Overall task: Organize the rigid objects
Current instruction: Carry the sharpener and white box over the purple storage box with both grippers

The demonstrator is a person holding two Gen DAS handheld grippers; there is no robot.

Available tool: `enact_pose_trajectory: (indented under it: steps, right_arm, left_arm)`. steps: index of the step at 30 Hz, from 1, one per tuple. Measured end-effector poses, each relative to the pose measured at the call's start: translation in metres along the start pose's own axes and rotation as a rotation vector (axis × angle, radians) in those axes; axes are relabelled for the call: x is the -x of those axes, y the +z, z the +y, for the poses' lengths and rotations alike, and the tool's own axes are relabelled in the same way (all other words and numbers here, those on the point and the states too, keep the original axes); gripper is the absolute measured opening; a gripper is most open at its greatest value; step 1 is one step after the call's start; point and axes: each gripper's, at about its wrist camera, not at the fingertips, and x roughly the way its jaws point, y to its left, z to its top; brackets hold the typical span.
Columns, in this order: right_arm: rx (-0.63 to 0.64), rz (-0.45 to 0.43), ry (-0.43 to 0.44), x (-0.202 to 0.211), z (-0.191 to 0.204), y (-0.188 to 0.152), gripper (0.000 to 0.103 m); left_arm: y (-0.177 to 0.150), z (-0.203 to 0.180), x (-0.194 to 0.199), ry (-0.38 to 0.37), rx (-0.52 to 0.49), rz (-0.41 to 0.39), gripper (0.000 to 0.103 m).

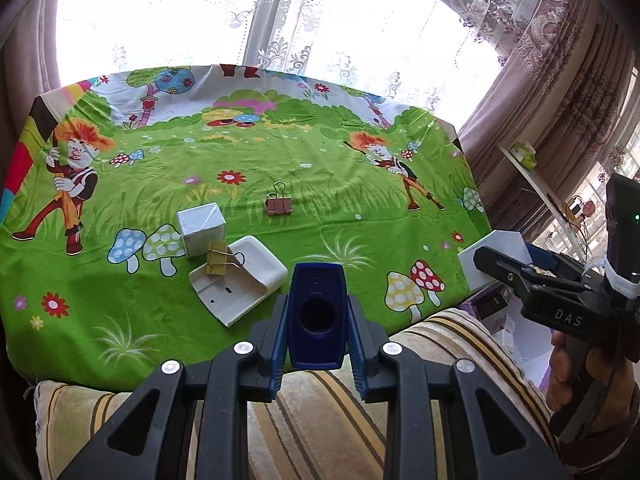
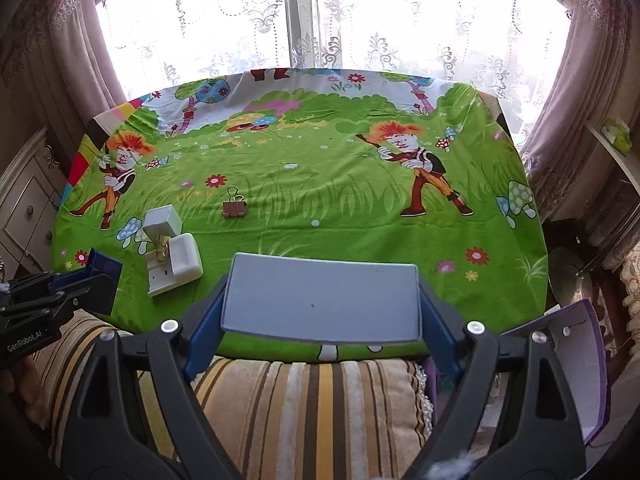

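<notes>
My left gripper (image 1: 317,312) is shut on a dark blue plastic piece (image 1: 316,316) with a round hole, held over the table's near edge; it also shows in the right wrist view (image 2: 102,280). My right gripper (image 2: 322,300) is shut on a flat grey-white plate (image 2: 322,298), seen at the right in the left wrist view (image 1: 496,252). On the green cartoon cloth (image 1: 320,184) lie a white cube (image 1: 202,228), a white tray-like piece (image 1: 240,280) with a yellow binder clip (image 1: 218,262) on it, and a brown binder clip (image 1: 279,202).
A striped cushion (image 2: 312,408) lies below the table's near edge. A purple-edged open box (image 2: 576,364) stands at the lower right. Curtains and a window are behind the table. A cabinet (image 2: 24,216) stands at the left.
</notes>
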Motion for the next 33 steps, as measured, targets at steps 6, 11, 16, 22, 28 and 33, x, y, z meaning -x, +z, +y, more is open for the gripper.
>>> enact_pose_trajectory:
  steps: [6,11,16,22,28,33]
  right_arm:
    - [-0.046,-0.016,-0.017,0.032,-0.028,-0.024,0.087]
    - [-0.073,-0.024,-0.057,0.054,-0.052,-0.044,0.087]
    - [-0.11,-0.025,-0.109,0.071,-0.08,-0.063,0.087]
    - [-0.168,-0.018,-0.175,0.088,-0.115,-0.081,0.087]
    - [-0.218,-0.015,-0.257,0.102,-0.146,-0.095,0.087]
    - [-0.263,-0.027,-0.311,0.114,-0.167,-0.099,0.088]
  left_arm:
    - [-0.006,-0.043,-0.002,-0.065,-0.068,0.023,0.028]
    - [-0.014,-0.082,-0.006,-0.145,-0.119,0.06,0.028]
    - [-0.025,-0.123,-0.014,-0.197,-0.188,0.101,0.028]
    - [-0.037,-0.163,-0.023,-0.28,-0.234,0.159,0.028]
    - [-0.045,-0.194,-0.029,-0.339,-0.276,0.192,0.028]
    - [-0.049,-0.214,-0.035,-0.386,-0.312,0.215,0.028]
